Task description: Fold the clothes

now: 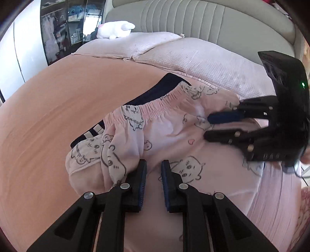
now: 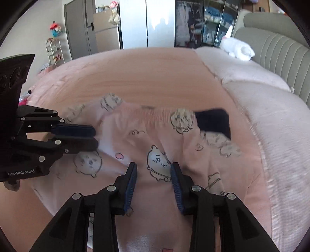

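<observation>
The pink pyjama shorts (image 1: 174,124) are spread on the bed (image 1: 48,116), waistband towards the headboard edge; both the left claw (image 1: 154,174) and right claw (image 2: 154,180) are held released just above them, equally near.

Peach-pink bedsheet (image 1: 48,116) covers the bed. Two pale waffle-textured pillows (image 1: 193,56) lie at the grey ribbed headboard (image 1: 184,17). White plush toy (image 1: 116,30) sits by the pillows. Behind: glass-door wardrobe (image 2: 193,23), grey door (image 2: 77,29), small wire rack (image 2: 55,52) by the wall.
</observation>
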A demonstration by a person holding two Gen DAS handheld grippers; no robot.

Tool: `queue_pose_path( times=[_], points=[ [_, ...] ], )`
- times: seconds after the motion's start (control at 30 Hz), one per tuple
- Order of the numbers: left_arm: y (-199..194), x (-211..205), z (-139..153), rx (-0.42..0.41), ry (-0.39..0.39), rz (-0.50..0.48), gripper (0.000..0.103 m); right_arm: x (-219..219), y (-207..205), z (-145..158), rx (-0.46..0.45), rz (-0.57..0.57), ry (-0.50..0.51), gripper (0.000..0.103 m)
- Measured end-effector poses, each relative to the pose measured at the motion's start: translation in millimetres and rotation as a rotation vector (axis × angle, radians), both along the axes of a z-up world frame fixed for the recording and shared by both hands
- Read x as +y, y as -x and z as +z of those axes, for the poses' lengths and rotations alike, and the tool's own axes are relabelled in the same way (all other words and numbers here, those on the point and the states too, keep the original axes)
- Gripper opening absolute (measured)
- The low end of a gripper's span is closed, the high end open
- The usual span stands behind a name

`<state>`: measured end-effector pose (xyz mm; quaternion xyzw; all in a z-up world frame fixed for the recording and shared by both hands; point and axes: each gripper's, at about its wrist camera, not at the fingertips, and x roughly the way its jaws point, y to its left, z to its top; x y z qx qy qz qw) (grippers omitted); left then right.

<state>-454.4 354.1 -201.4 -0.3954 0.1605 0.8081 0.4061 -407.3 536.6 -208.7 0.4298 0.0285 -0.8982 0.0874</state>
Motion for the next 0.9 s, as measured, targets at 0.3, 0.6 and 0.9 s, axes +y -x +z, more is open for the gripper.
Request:
queue_pose_path(
  times=[0.3, 0.6, 0.9],
  points=[
    [-31.0, -40.1, 47.1, -0.034, -0.075, 0.097, 0.069, 42.6, -47.4, 54.3, 0.048, -0.129, 0.022, 0.050],
    [-84.2, -65.1, 87.9, -0.004, -0.118, 0.185, 0.089, -14.2, -90.7, 83.4, 0.026, -0.122, 0.067, 0.082],
    [-157.7, -159.3, 159.6, 0.028, -0.178, 0.327, 0.090, -106.0, -139.3, 143.4, 0.111, -0.116, 0.086, 0.090]
  ],
)
